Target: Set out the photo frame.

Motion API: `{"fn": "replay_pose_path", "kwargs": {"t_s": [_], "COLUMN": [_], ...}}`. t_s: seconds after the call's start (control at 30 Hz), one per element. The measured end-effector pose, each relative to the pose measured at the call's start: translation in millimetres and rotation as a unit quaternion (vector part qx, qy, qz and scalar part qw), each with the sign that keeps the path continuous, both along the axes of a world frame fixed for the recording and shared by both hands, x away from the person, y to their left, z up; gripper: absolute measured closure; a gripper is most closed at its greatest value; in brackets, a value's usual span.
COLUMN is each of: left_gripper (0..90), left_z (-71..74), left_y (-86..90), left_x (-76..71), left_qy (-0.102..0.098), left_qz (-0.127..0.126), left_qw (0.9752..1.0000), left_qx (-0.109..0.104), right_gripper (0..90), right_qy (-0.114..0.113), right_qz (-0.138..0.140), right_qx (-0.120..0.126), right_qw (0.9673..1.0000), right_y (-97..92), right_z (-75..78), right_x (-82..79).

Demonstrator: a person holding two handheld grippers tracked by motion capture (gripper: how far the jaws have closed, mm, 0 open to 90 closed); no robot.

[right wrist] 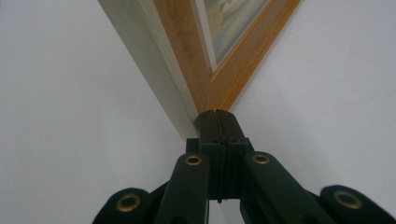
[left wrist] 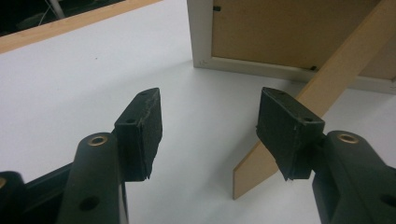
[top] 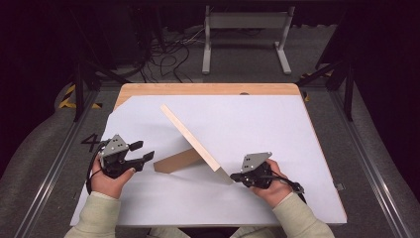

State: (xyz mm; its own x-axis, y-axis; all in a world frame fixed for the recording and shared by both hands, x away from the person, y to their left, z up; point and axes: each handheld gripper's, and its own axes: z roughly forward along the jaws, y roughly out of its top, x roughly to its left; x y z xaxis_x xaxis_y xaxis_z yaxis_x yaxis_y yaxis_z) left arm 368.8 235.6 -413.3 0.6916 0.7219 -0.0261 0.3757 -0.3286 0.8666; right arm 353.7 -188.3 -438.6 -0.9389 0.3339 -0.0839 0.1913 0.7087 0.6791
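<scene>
item: frame (top: 193,141), upright mid-counter (top: 277,129), leaning on its rear strut (top: 176,161). right gripper (top: 236,177), shut on nothing, tips butting the frame's near corner; left gripper (top: 146,151) wide open, holding nothing, just beside the strut. risk: a corner push may pivot the frame, fold the strut and tip it flat.

Pale wooden picture frame (top: 190,141) stood upright on edge, propped by its brown back strut (top: 173,161), mid white worktop (top: 257,129), running diagonally.

We wore pale cream sleeves (top: 99,218); our black grippers (top: 141,151) had brass-ringed screw holes, grey three-cornered plates (top: 115,145) and black cables (top: 293,187).
</scene>
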Motion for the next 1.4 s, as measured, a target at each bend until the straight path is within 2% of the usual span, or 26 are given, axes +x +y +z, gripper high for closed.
{"fn": "replay_pose_path", "kwargs": {"t_s": [0.07, 0.17, 0.37, 0.4, 0.73, 1.17, 1.4], "left_gripper": [40.6, 40.6, 40.6, 40.6, 40.6, 40.6, 40.6], "left_z": [0.0, 0.0, -0.1, -0.1, -0.9, -1.4, -1.4], "left_y": [0.3, 0.4, 0.3, 0.2, -0.6, -0.3, -0.6], "left_x": [0.0, 0.3, 0.3, 0.0, 0.1, 0.9, 0.6], "left_qy": [0.0, -0.002, -0.002, 0.0, 0.002, -0.001, 0.0], "left_qz": [0.0, -0.001, -0.001, 0.001, -0.001, -0.003, -0.001], "left_qw": [1.0, 1.0, 1.0, 1.0, 1.0, 1.0, 1.0], "left_qx": [-0.001, -0.001, -0.001, -0.002, -0.002, 0.002, -0.001], "right_gripper": [90.0, 90.0, 90.0, 90.0, 90.0, 90.0, 90.0], "right_qy": [0.001, 0.001, 0.006, 0.005, 0.012, 0.02, 0.024], "right_qz": [0.005, 0.03, 0.044, 0.055, 0.076, 0.111, 0.117], "right_qx": [-0.002, -0.006, -0.003, -0.005, -0.001, 0.004, 0.006], "right_qw": [1.0, 0.9995, 0.999, 0.9985, 0.997, 0.9936, 0.9928], "right_y": [1.9, 10.2, 17.6, 20.4, 29.8, 43.8, 49.2], "right_z": [0.2, 0.4, 0.8, 1.2, 0.0, -2.2, -2.8], "right_x": [-1.6, -7.5, -12.8, -14.8, -20.9, -28.9, -31.6]}}
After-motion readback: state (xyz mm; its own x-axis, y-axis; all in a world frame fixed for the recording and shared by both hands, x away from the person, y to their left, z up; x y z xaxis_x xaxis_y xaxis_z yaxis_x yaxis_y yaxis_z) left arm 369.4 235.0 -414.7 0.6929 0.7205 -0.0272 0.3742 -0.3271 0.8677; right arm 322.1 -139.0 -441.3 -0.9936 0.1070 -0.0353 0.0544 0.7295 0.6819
